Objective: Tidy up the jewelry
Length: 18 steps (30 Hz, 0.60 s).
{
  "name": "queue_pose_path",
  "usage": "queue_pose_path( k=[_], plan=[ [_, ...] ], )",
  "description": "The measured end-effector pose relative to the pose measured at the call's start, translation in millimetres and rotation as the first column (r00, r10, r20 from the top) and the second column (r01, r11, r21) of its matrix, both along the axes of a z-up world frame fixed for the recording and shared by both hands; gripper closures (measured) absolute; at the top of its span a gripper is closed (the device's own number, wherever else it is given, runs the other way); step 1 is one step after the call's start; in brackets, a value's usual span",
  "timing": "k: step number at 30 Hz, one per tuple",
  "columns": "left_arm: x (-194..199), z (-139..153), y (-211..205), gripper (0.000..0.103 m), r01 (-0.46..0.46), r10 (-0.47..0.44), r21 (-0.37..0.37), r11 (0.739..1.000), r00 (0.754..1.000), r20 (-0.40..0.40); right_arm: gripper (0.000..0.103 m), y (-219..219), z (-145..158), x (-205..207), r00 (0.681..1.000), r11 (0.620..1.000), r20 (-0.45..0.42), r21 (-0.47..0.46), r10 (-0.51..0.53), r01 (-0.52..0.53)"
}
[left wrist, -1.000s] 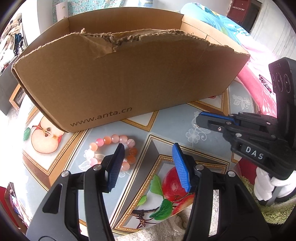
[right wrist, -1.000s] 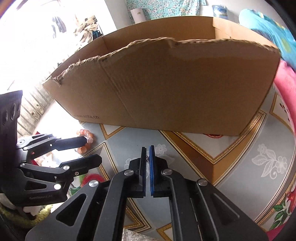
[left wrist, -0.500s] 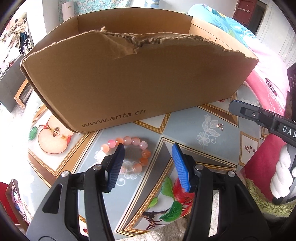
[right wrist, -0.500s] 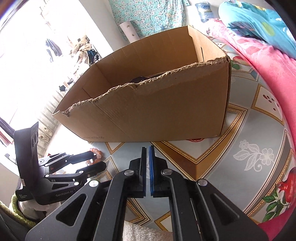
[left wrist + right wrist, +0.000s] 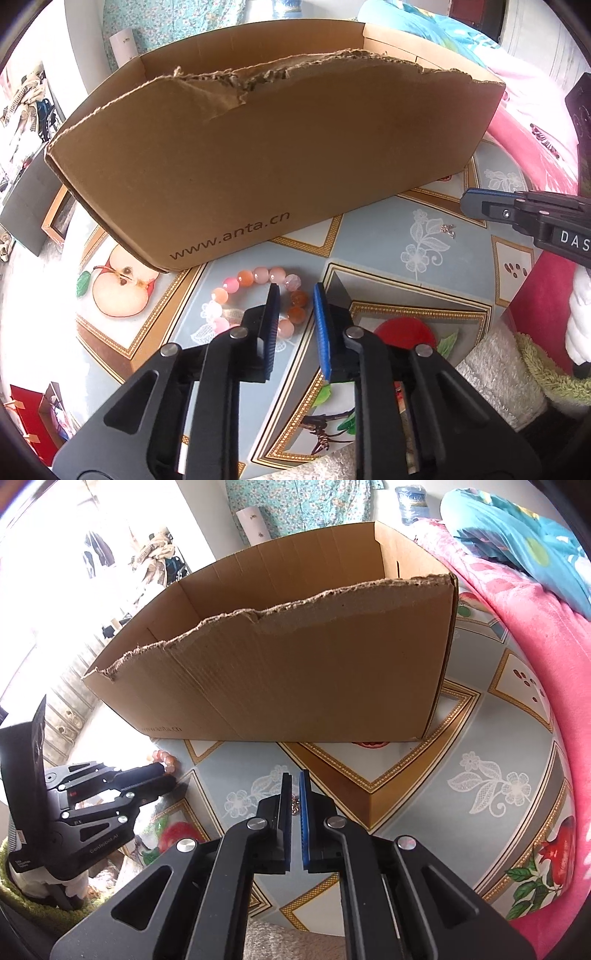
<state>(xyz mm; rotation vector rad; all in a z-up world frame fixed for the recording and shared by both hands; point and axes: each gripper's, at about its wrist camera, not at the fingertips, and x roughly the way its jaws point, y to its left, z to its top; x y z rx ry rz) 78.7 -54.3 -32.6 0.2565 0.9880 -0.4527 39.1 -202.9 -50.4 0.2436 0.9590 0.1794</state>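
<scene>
Bracelet (image 5: 258, 299) between left hand-held gripper (image 5: 295, 295) fingers

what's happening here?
Jewelry is being sorted beside a torn cardboard box. The left gripper is open, its fingers straddling one side of a bead bracelet on the tablecloth. The right gripper is slightly open over a small earring. Neither piece is gripped.
</scene>
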Motion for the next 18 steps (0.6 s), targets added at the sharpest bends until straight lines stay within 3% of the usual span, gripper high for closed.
queue_pose_path(
  k=[2, 7, 18],
  plan=[
    [0, 0, 7, 0.094, 0.002, -0.002, -0.008, 1.0, 1.0, -0.004, 0.098, 1, -1, -1, 1.0, 1.0, -0.003, -0.018, -0.003, 0.002],
    [4, 1, 18, 0.094, 0.002, -0.003, -0.028, 1.0, 1.0, -0.017, 0.092, 4, -4, -5, 1.0, 0.999, -0.008, -0.054, 0.005, -0.006],
    [8, 2, 7, 0.094, 0.005, -0.005, -0.01, 1.0, 1.0, -0.011, 0.091, 25, -10, -11, 0.996, 0.973, -0.007, -0.213, 0.088, -0.087]
  ],
)
